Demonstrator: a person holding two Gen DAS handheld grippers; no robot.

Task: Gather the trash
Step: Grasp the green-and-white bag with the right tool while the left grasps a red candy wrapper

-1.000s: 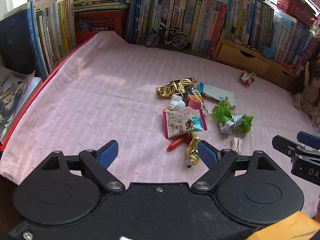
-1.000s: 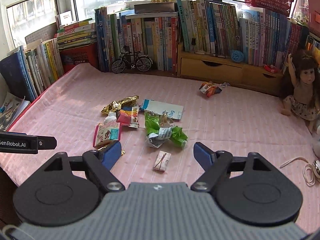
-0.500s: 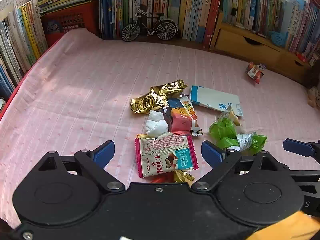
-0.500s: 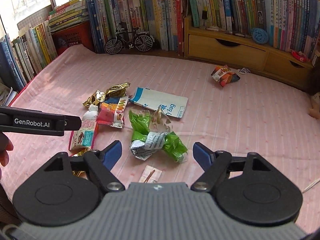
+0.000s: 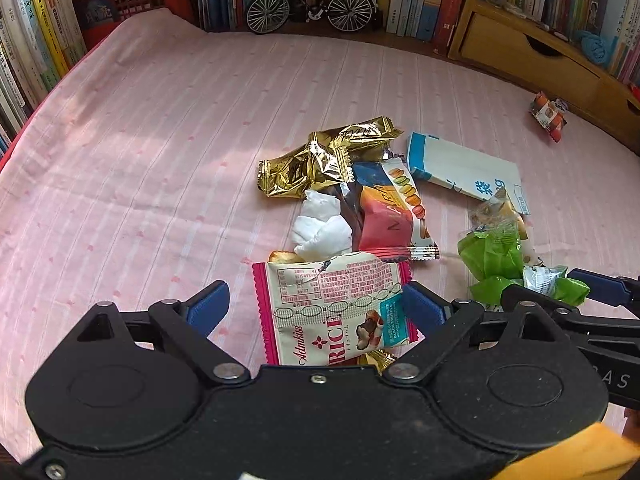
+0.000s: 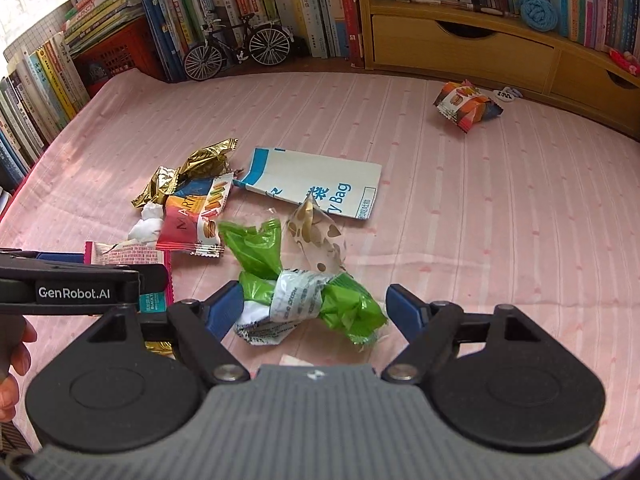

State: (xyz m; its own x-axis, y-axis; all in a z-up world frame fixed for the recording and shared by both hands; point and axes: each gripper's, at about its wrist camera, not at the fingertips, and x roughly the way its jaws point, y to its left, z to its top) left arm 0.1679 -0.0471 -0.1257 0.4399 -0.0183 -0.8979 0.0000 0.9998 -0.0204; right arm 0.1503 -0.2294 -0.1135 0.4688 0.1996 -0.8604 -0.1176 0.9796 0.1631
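Left gripper (image 5: 316,306) wide open, empty, straddling one rice-snack packet (image 5: 336,304), long axis near–far. Right gripper (image 6: 314,306) open, empty, straddling one green wrapper (image 6: 304,280).

"Admkiss RICE" on pink-edged wrapper (image 5: 340,304); "GenRobot.AI" on left hand-held gripper (image 6: 76,292)

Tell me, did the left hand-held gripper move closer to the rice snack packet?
Yes. The left hand-held gripper came down toward the pile: the rice snack packet, earlier well ahead of the fingers, now lies between them, and the toy bicycle looks larger.
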